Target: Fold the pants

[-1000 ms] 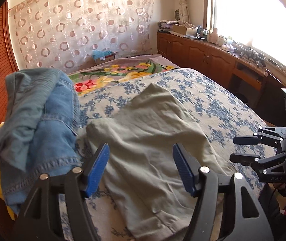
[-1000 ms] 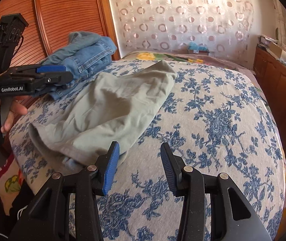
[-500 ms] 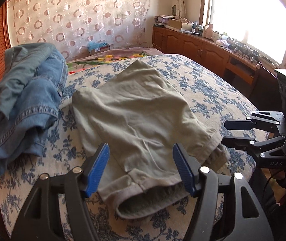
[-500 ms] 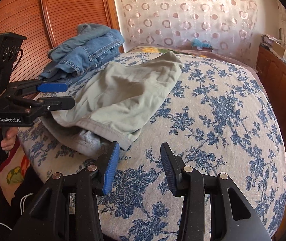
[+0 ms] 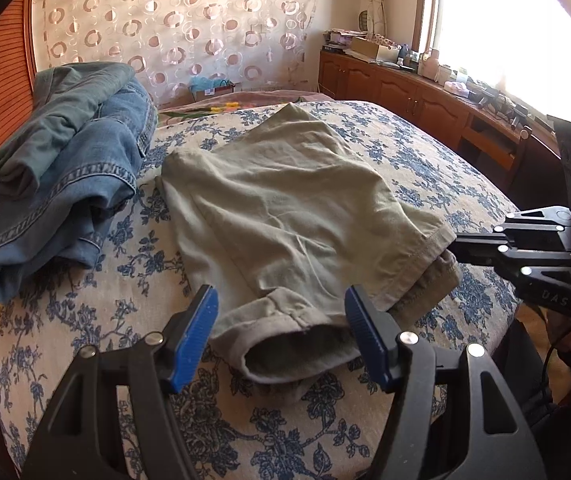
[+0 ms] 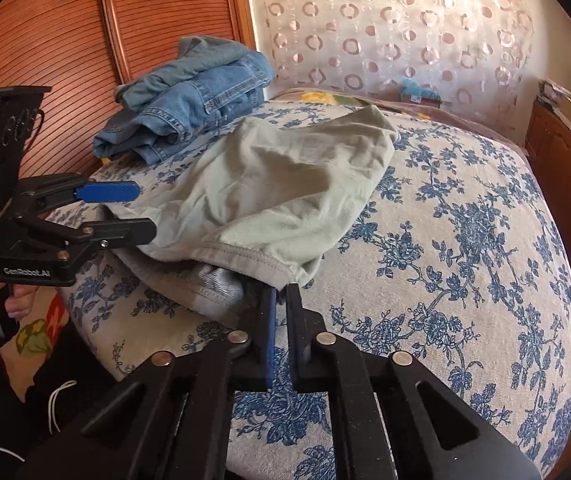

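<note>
Change: right gripper (image 6: pixel 279 300), spread apart half a second ago, has now clamped onto the hem corner of the pants (image 5: pixel 285 216); the left wrist view has drawn in over the leg openings.
Pants: olive-green, lying rumpled on the floral bedspread (image 5: pixel 425 168), hems toward the near edge, far end pointing to 12 o'clock.
Right gripper: fingers pressed together on the hem edge, at 3 o'clock of the pants in the left wrist view.
Left gripper (image 5: pixel 281 332): fingers spread wide, holding nothing, framing the near leg opening at 6 o'clock.
Jeans (image 5: pixel 69 168): blue denim pile at 9 to 10 o'clock of the pants, just beside them.
Curtain (image 5: pixel 189 32): circle-patterned, at 12 o'clock behind the bed.
</note>
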{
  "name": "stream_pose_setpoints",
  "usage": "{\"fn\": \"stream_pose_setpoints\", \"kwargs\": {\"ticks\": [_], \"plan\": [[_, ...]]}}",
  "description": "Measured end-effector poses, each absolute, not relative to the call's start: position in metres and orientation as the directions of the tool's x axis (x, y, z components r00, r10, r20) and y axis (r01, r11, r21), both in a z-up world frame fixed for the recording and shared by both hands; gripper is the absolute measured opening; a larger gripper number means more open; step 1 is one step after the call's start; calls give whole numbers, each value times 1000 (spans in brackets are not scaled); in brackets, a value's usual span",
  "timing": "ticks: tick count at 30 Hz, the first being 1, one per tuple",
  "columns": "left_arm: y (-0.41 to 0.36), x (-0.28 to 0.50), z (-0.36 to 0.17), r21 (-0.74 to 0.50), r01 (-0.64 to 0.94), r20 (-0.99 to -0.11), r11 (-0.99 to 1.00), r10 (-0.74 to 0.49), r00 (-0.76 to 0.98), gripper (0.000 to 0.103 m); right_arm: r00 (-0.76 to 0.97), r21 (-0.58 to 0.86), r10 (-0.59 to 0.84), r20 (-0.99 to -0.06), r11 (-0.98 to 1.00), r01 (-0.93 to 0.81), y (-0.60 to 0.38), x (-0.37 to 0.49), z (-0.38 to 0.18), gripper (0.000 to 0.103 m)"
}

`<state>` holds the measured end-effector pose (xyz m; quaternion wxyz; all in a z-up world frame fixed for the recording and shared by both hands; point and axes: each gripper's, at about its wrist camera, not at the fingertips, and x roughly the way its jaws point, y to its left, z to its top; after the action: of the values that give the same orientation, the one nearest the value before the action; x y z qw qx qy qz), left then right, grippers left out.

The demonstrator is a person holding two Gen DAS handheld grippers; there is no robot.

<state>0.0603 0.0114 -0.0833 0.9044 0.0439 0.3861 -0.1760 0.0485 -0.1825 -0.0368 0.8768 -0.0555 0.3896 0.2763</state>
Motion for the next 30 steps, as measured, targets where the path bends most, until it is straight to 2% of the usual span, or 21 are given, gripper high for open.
{"fn": "stream_pose_setpoints", "kwargs": {"ticks": [7,15,16,17,22,28,29,30], "plan": [[13,51,-73,-55,350,-697,935,-287,657,65,550,128,470,-691,828,-546,-186,31,-14,0],[9,49,-72,-58,358,-698,932,-295,653,65,577,78,416,-703,852,-518,-184,37,-20,0],[8,48,-72,-60,361,-698,931,-298,651,65,578,74,409,-706,854,-515,-184,38,-22,5],[7,48,-72,-60,364,-700,929,-299,649,65,580,67,399,-710,859,-508,-184,39,-25,15],[5,47,-74,-64,369,-701,927,-305,645,65,566,63,383,-730,863,-502,-183,47,-38,24],[8,48,-78,-65,353,-707,933,-293,644,65,557,63,383,-737,859,-507,-176,57,-45,22],[9,49,-80,-67,350,-708,935,-291,643,65,549,71,389,-740,856,-511,-175,58,-46,6],[10,49,-82,-69,347,-709,935,-290,642,65,536,87,404,-741,850,-520,-174,58,-46,3]]}}
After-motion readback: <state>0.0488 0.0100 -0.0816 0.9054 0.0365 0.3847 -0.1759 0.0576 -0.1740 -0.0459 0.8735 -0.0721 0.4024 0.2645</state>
